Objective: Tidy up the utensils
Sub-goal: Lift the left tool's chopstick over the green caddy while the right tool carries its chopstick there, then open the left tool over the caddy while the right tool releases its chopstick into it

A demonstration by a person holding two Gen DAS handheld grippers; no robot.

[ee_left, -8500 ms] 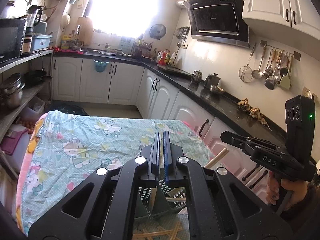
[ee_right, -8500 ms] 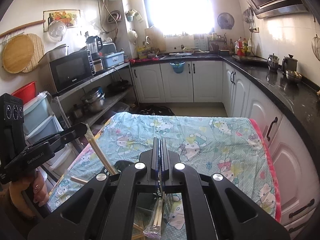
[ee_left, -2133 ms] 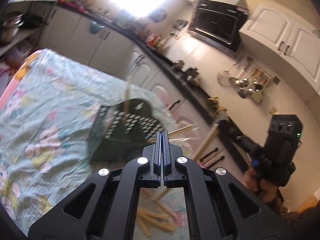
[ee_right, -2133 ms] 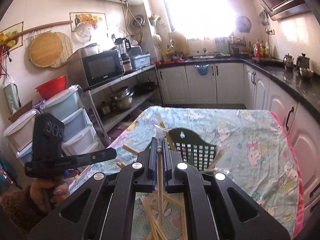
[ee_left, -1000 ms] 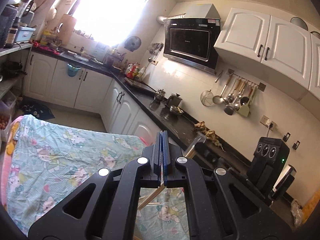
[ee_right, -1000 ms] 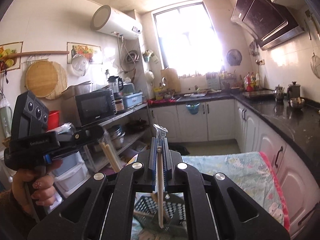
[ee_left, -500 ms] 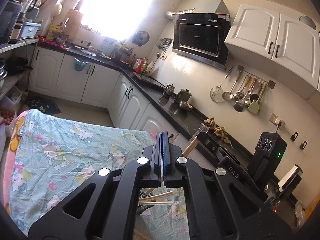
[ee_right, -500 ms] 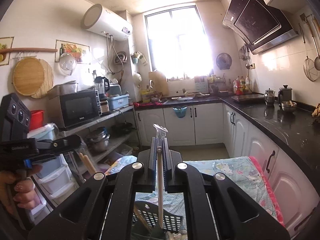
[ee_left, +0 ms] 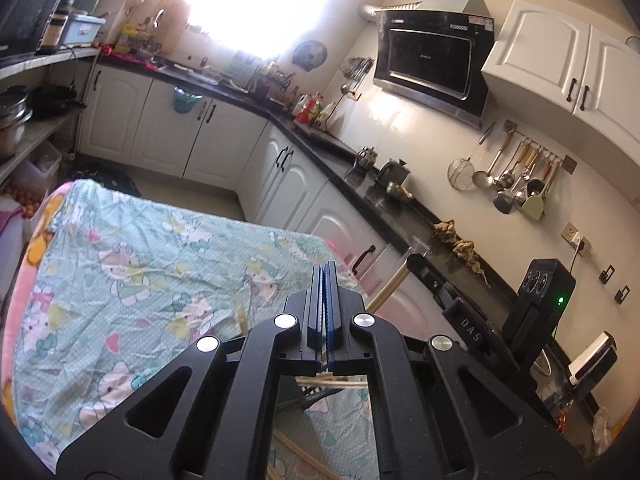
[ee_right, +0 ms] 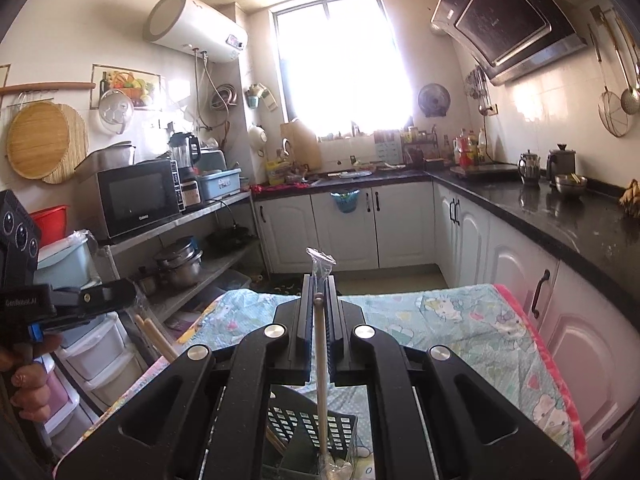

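Right wrist view: the right gripper (ee_right: pixel 319 300) is clamped on a pair of chopsticks (ee_right: pixel 320 360) sealed in a clear plastic sleeve, the sticks hanging almost straight down with their lower end over a dark slotted basket (ee_right: pixel 316 428) on the table (ee_right: pixel 460 332), whose cloth carries a cartoon print. Held upright like that, the pair looks lined up to drop tip-first into the basket rather than lie across it. At the left edge of the same view a hand (ee_right: pixel 28 376) grips the handle of the left gripper (ee_right: pixel 116 294), and two more chopsticks (ee_right: pixel 156 340) slant down from its tip, apparently pinched there. Left wrist view: the jaws of that gripper meet with no gap showing from behind; whatever they hold is hidden from this side. Beneath it, loose chopsticks (ee_left: pixel 316 464) still lie on the cloth, so the sorting appears only partly done. To the right the other gripper shows with its wrapped pair angled down toward the table. Both tools are tipped a little downward, a posture that suits a delivery into the basket.
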